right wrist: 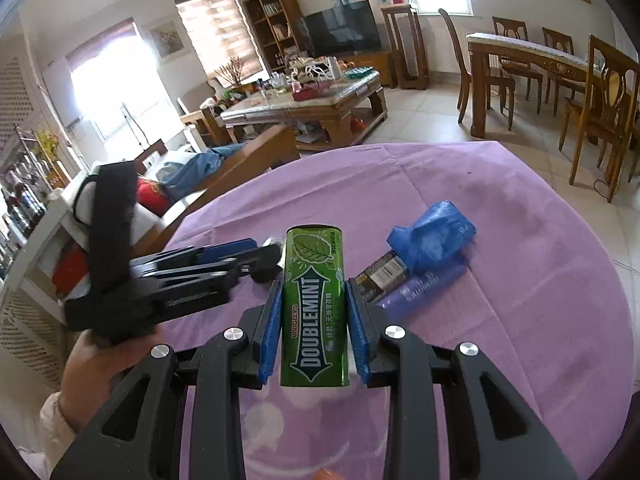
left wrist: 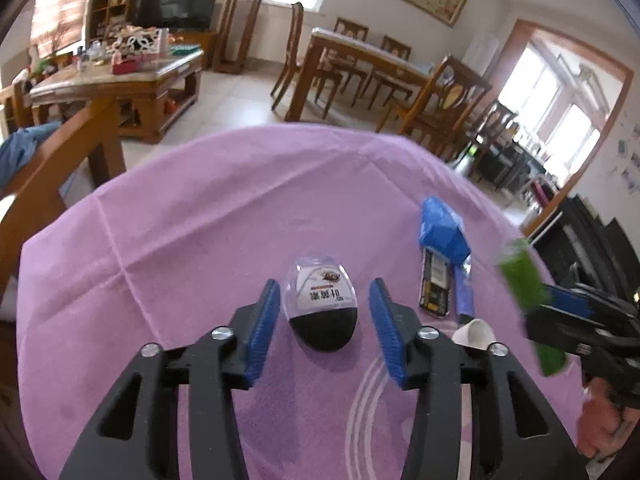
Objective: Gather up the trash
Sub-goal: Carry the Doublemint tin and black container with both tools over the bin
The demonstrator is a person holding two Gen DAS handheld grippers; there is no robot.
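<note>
The right gripper (right wrist: 314, 328) is closed on a green gum can (right wrist: 314, 304). The can stands upright between the blue fingers (right wrist: 269, 332), pads pressing both sides, raised clear of the purple desk (right wrist: 540, 320). In the left wrist view the same can (left wrist: 524, 280) appears blurred at the right edge of the frame.

The left gripper (left wrist: 323, 320) is open, its fingers (left wrist: 262, 328) straddling an egg-shaped pack (left wrist: 322, 308) without touching it. The pack lies flat on the desk at frame centre, directly ahead between the fingertips, its long axis running along the fingers' pointing line, dark end toward the camera. The left gripper is far nearer to it than the right.

Both grippers point steeply downward and forward over the desk. In the right wrist view the left gripper lies at the left of the frame, held by a hand (right wrist: 96, 364).

Other trash sits right of the pack: a blue bag (left wrist: 442, 228), a flat carton (left wrist: 434, 284), a purple tube (left wrist: 464, 296) and a white cup (left wrist: 476, 332).

Judgement: the next grasp depends on whether the fingers close squarely across the pack's short axis.
</note>
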